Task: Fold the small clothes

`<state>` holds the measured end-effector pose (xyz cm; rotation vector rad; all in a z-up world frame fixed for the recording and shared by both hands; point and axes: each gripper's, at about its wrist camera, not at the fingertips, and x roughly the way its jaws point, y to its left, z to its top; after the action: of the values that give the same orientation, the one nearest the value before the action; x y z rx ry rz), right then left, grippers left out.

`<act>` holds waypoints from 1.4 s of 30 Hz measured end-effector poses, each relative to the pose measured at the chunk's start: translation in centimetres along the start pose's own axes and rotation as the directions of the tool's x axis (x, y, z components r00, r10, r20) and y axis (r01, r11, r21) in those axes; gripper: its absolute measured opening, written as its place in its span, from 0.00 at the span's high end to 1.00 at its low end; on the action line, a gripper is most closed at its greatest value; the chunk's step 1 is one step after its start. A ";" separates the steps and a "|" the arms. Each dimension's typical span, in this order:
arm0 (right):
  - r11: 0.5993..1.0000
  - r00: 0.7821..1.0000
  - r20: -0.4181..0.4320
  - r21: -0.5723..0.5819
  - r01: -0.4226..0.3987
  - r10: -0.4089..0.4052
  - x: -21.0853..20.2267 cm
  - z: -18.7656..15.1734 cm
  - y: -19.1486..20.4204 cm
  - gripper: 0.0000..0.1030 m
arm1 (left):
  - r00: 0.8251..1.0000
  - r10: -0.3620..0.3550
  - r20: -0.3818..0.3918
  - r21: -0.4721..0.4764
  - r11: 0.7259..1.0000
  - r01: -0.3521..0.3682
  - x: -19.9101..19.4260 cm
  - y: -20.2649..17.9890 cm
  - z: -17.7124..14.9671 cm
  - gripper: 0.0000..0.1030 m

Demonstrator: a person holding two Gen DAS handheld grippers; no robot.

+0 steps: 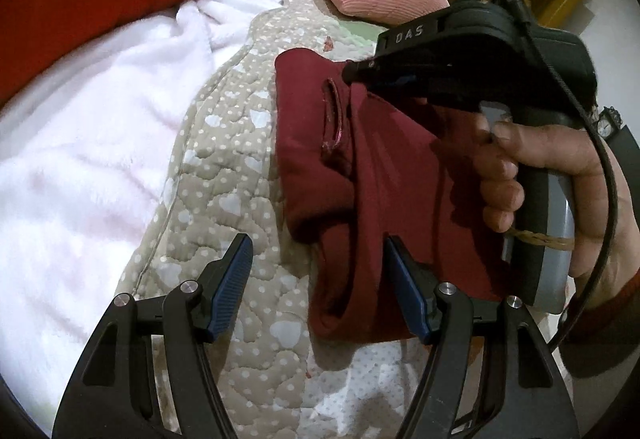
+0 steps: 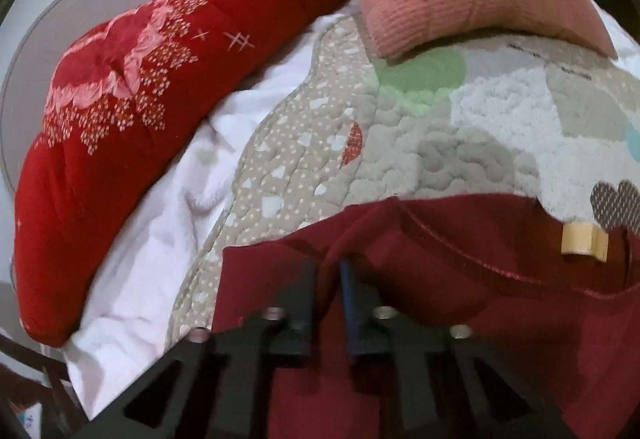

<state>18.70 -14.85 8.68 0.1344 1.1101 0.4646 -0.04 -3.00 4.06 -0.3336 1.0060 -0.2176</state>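
Left tongs (image 1: 318,283): fingers spread wide apart, blue ribbed pads (image 1: 232,287) facing inward, nothing between them. The right-hand finger touches the edge of the dark red garment (image 1: 360,167); the left-hand finger stands over the bed cover.

Right tongs (image 2: 326,303): fingers drawn close together, with a raised fold of the garment pinched between them. In the left wrist view the tips press at the garment's far end, towards the head of the bed.

Right hand (image 1: 536,175): wrapped round the grey grip of the right tongs, fingers curled across the front, thumb behind. A black cable loops past the wrist.
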 end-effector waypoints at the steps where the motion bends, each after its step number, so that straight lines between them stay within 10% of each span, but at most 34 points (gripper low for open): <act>1: 1.000 1.000 0.016 -0.017 0.001 -0.001 -0.2 0.1 0.4 0.94 | 1.000 -0.005 0.002 -0.001 1.000 0.005 -0.1 0.0 0.0 0.34; 11: 0.996 0.998 0.020 -0.076 -0.051 0.053 1.3 -0.5 2.5 0.92 | 1.000 0.014 0.027 0.001 1.000 -0.014 -0.5 0.3 0.3 0.34; 15: 0.991 0.993 0.057 -0.083 -0.102 0.106 -2.0 -1.9 1.3 0.63 | 0.998 -0.005 0.061 0.020 1.000 0.004 -1.2 0.0 0.3 0.34; 22: 0.990 0.975 0.182 -0.049 0.135 -0.124 -10.0 -6.9 -5.6 0.63 | 0.996 0.009 0.088 0.019 1.000 -0.010 -1.0 -0.5 0.5 0.34; 30: 0.871 0.848 0.200 0.133 0.473 -0.491 -13.6 -10.8 -15.5 0.63 | 0.995 0.066 0.070 0.027 0.997 -0.068 0.3 -1.0 0.1 0.34; 42: 0.869 0.852 0.191 0.201 0.453 -0.488 -14.7 -12.8 -19.2 0.63 | 0.992 0.107 0.070 0.058 0.992 -0.111 0.8 -1.5 -0.2 0.34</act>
<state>7.66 -39.88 8.78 0.0412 0.9002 -0.0797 0.13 -4.67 3.90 -0.2274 0.9468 -0.1373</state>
